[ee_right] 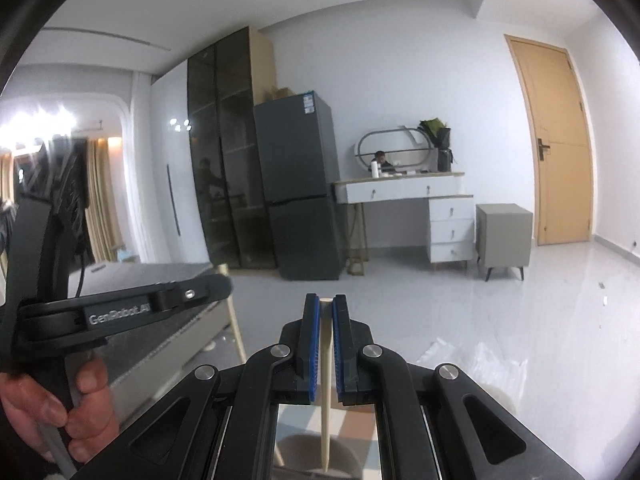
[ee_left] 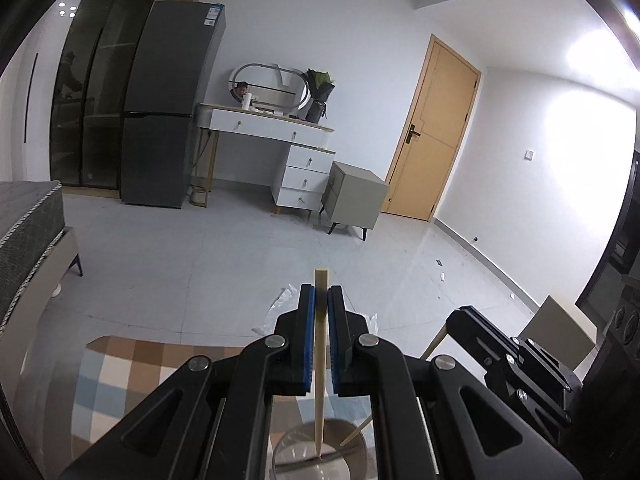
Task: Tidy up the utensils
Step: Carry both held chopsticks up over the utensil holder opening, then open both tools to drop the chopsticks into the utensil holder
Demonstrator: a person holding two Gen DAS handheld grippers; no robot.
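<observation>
Ahead the grey floor lies open, hemmed by the bed on the left, the fridge, dresser and nightstand at the far wall

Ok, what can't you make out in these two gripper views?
- Left wrist view: the round container below the chopstick is hidden by the left gripper.
- Right wrist view: the right gripper covers the container under its chopstick.
- Both views: the mirror reflection is too small.

Below me I see a table under a checked cloth, with a round holder standing on it. Beyond, crumpled plastic lies on the grey floor.
</observation>
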